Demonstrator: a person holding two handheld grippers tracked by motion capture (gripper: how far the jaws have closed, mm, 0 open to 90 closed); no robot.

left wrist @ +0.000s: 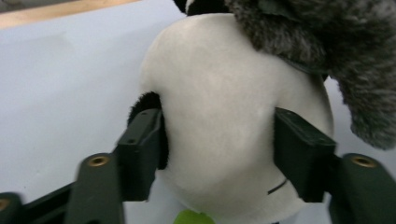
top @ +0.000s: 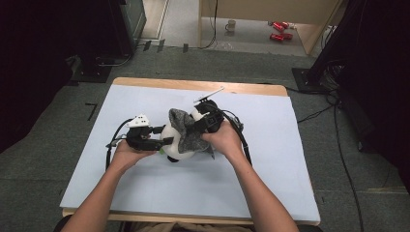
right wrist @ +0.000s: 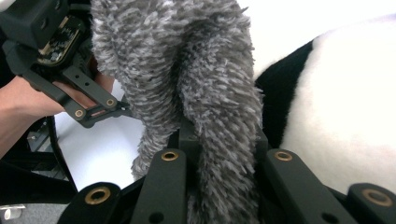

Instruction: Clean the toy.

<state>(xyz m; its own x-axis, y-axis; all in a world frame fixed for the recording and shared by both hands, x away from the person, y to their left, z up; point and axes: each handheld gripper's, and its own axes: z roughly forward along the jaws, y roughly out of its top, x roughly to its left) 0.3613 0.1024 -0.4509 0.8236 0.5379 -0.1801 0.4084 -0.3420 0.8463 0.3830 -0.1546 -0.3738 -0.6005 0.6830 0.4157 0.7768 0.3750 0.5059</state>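
Two grippers work one toy: the left gripper has its jaws half-closed around the white-and-black plush panda's belly, while the right gripper, just beside, is clamped tight on the fuzzy grey cloth.

The counter is a wooden top, its bare edge showing along the far side, with a pale blue sheet spread over nearly all of it. A black-and-white plush toy lies on the sheet near the middle, with a grey fuzzy cloth draped over it. The counter stands on grey carpet.
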